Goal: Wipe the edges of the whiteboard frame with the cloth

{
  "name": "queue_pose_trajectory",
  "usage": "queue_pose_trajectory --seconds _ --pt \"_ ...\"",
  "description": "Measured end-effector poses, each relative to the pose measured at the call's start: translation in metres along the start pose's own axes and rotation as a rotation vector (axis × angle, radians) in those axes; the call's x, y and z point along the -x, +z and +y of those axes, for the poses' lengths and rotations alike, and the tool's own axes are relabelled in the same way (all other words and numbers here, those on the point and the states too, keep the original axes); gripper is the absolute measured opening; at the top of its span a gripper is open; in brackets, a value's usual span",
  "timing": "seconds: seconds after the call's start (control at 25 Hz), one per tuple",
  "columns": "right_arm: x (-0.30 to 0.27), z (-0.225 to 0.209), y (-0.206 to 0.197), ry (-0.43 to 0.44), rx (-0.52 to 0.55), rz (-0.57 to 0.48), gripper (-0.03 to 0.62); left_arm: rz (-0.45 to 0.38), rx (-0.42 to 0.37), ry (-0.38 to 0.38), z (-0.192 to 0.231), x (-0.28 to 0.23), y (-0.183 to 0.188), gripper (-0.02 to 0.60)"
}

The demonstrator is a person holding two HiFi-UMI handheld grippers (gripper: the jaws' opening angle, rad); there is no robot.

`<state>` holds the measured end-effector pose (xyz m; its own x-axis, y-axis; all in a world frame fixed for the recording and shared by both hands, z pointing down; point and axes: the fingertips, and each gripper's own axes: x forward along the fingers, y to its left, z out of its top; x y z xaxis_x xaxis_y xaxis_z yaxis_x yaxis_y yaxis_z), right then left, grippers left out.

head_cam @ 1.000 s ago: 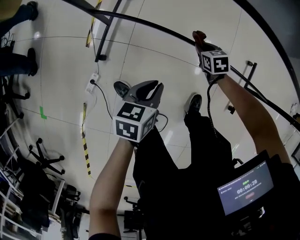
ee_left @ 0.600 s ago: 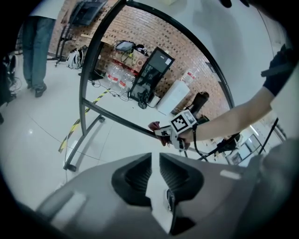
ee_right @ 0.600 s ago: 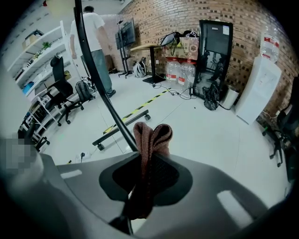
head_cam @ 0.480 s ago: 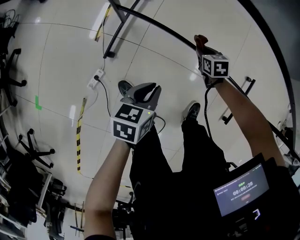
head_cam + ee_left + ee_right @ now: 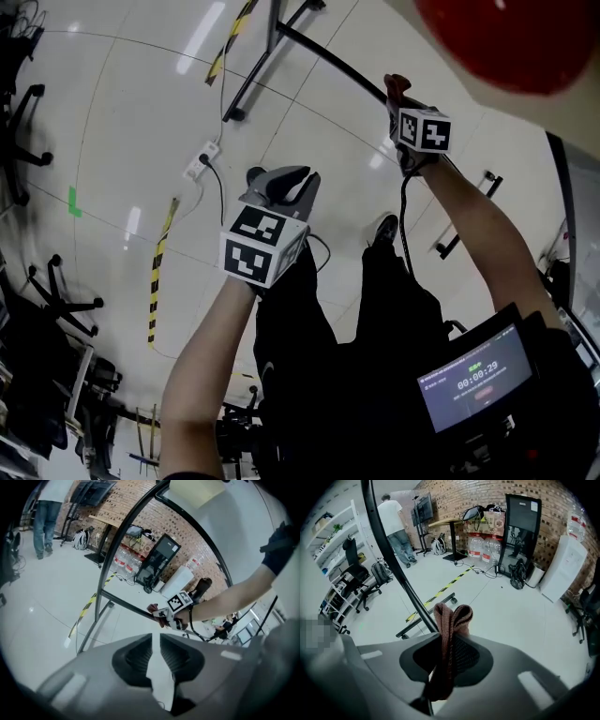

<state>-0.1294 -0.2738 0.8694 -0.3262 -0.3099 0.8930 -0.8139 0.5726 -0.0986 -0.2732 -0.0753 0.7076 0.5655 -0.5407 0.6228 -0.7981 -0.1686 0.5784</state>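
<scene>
Glossy white floor point(image 5: 112, 141) fills the head view, crossed by the black tube of the whiteboard frame point(image 5: 328, 61). Right tongs point(image 5: 449, 644) are clamped on the folded reddish-brown cloth point(image 5: 447, 634), whose looped end projects past the tips. In the head view, the cloth point(image 5: 397, 86) sits at the frame tube and appears to touch it. Left tongs point(image 5: 155, 641) stand slightly parted and empty, well apart from the cloth, on the near side of the frame.

Clear large bottles point(image 5: 480, 545) stand against the brick wall point(image 5: 553, 508); their fill cannot be told.

Floor around the frame's castored foot bar point(image 5: 426, 613) is open. A yellow-black tape strip point(image 5: 159, 272) and a power strip point(image 5: 202, 161) lie left of the tongs; office chairs point(image 5: 56, 291) stand further left.
</scene>
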Motion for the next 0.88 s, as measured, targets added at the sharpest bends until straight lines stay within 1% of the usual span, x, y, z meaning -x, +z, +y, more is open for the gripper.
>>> queue_pose_trajectory --seconds 0.12,0.2,0.28,0.44,0.52,0.64,0.76,0.88 --pt "-0.011 0.004 0.012 -0.014 -0.011 0.025 0.058 -0.025 -0.046 0.021 0.017 0.014 0.021 0.051" --pt "-0.016 0.004 0.021 -0.028 -0.003 0.030 0.057 -0.049 -0.038 0.031 0.027 0.025 0.033 0.051" --pt "-0.023 0.007 0.031 -0.032 0.000 0.025 0.058 -0.070 -0.030 0.062 0.041 0.035 0.036 0.051" --pt "-0.034 0.020 0.044 -0.008 0.010 0.001 0.058 -0.083 0.021 0.120 0.063 0.045 0.028 0.051" --pt "-0.035 0.027 0.047 0.004 0.004 -0.020 0.058 -0.087 0.057 0.126 0.061 0.049 0.025 0.051" --pt "-0.037 0.047 0.054 0.034 0.008 -0.036 0.058 -0.129 0.098 0.151 0.059 0.056 0.023 0.051" --pt "-0.045 0.070 0.067 0.080 0.054 -0.051 0.057 -0.158 0.138 0.184 0.059 0.058 0.025 0.051" --pt "-0.052 0.085 0.084 0.093 0.096 -0.072 0.057 -0.196 0.147 0.191 0.060 0.062 0.031 0.051"
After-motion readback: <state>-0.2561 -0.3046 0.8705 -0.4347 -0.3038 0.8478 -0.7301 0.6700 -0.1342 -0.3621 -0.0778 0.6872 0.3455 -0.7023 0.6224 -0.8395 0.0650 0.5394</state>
